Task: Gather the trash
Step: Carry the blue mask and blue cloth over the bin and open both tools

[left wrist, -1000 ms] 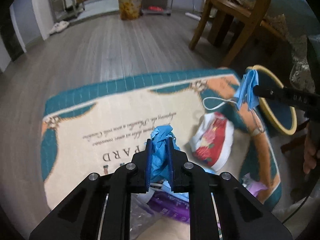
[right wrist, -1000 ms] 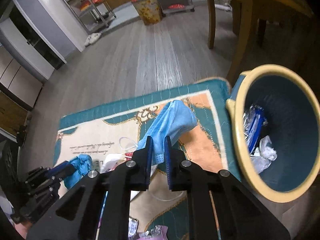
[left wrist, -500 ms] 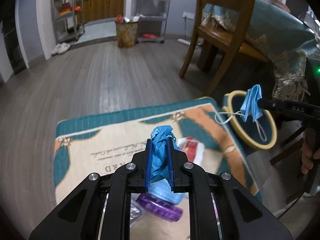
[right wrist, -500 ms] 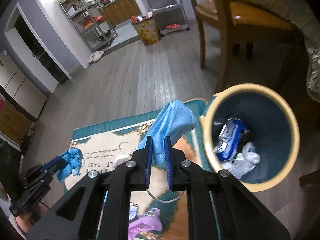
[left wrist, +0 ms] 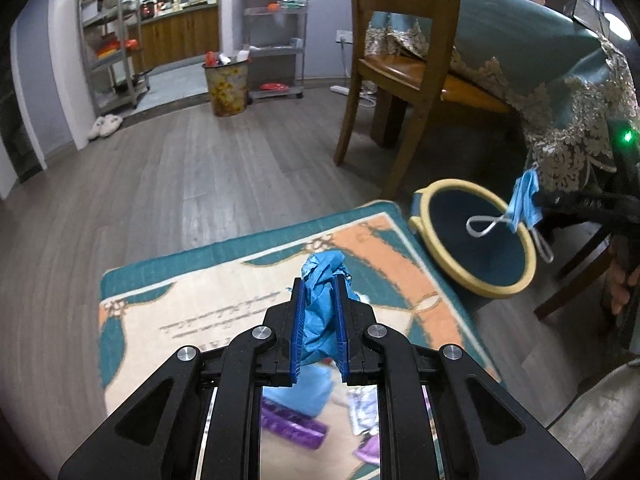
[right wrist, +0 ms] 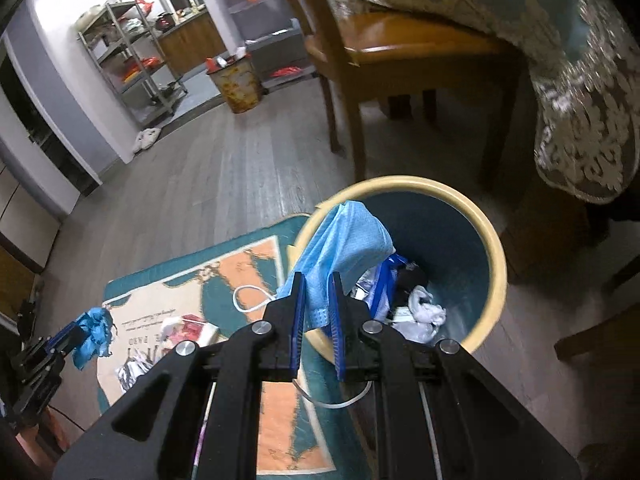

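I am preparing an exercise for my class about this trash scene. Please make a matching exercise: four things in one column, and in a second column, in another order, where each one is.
Things:
1. face mask
2. crumpled blue glove
3. bin
4. red and white packet

Places:
A. lying on the rug
B. clamped in the left gripper
C. standing on the floor beside the rug, trash inside
D. clamped in the right gripper, over the bin's near rim

Pairs: 1-D, 2-B, 3-C, 4-A
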